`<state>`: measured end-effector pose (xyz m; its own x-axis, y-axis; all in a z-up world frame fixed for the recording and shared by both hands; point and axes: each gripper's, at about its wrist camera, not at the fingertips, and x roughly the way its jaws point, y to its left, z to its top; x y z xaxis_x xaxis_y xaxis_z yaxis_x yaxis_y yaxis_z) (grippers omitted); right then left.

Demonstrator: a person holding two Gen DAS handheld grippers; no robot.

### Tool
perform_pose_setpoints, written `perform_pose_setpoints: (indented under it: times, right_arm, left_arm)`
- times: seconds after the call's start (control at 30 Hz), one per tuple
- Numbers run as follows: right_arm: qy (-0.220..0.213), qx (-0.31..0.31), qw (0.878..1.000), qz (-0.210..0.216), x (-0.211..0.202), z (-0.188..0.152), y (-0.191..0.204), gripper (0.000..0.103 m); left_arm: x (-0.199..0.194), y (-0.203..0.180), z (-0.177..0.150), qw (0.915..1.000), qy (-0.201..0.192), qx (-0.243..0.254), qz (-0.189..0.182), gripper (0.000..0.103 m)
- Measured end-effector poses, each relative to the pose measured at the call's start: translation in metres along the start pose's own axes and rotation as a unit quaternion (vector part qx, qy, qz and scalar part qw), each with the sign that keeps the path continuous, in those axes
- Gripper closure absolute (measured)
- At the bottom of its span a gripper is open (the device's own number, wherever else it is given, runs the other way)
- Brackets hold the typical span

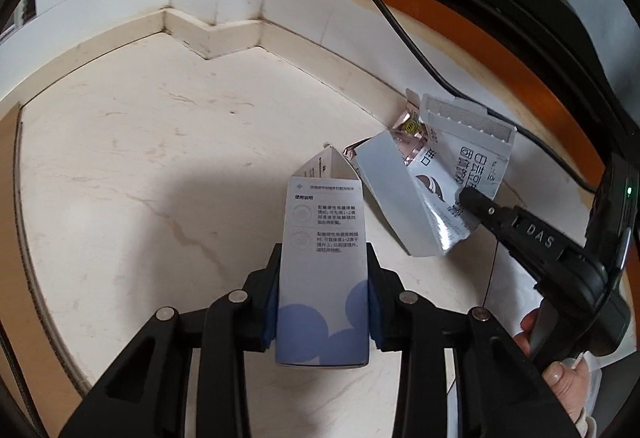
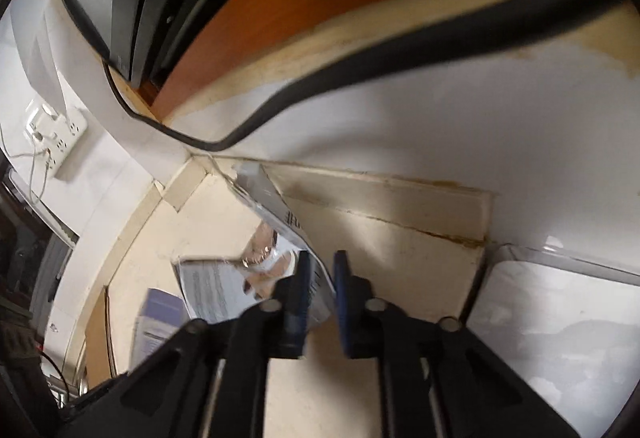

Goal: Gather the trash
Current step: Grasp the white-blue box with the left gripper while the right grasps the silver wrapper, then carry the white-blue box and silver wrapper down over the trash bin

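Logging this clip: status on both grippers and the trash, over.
Left gripper shut on blue-and-white carton. Right gripper shut on the torn silver box edge. Black cable hangs behind; nothing blocking.

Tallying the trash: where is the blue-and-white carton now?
Left wrist view, centre: the blue-and-white carton sits clamped in the left gripper, above the floor, left of the torn silver box.

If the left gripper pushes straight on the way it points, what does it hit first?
The left gripper, shut on the blue and white box, would probably drive the box's far end into the floor; how near is unclear.
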<state>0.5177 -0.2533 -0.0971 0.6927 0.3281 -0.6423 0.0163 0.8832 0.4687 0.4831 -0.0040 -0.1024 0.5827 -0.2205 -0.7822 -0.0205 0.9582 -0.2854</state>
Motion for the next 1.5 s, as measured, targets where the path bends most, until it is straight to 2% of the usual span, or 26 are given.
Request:
perform_pose_setpoints:
  times: [0.27,0.67,0.93,1.2,1.5]
  right_arm:
    - [-0.024,-0.034,0.999,0.006,-0.055,-0.026,0.018,0.1]
    - [-0.054,-0.106,0.993,-0.008,-0.214,-0.115,0.058,0.1]
    - [-0.059,-0.125,0.99,0.003,-0.295,-0.177,0.071,0.1]
    - [-0.052,-0.133,0.99,0.011,-0.337,-0.231,0.068,0.1]
    - [-0.061,-0.156,0.986,0.006,-0.361,-0.282,0.077,0.1]
  left_arm:
    - [-0.038,-0.004,-0.019,0.9999,-0.007,-0.003,-0.013,0.07]
    - [-0.16,-0.012,-0.113,0.9967,-0.009,0.0,-0.081,0.07]
    - [-0.237,-0.011,-0.18,0.9946,-0.031,0.026,-0.095,0.07]
    - [-0.272,0.003,-0.227,0.9933,-0.043,0.033,-0.102,0.07]
    - [-0.298,0.018,-0.272,0.9939,-0.065,0.039,-0.08,0.07]
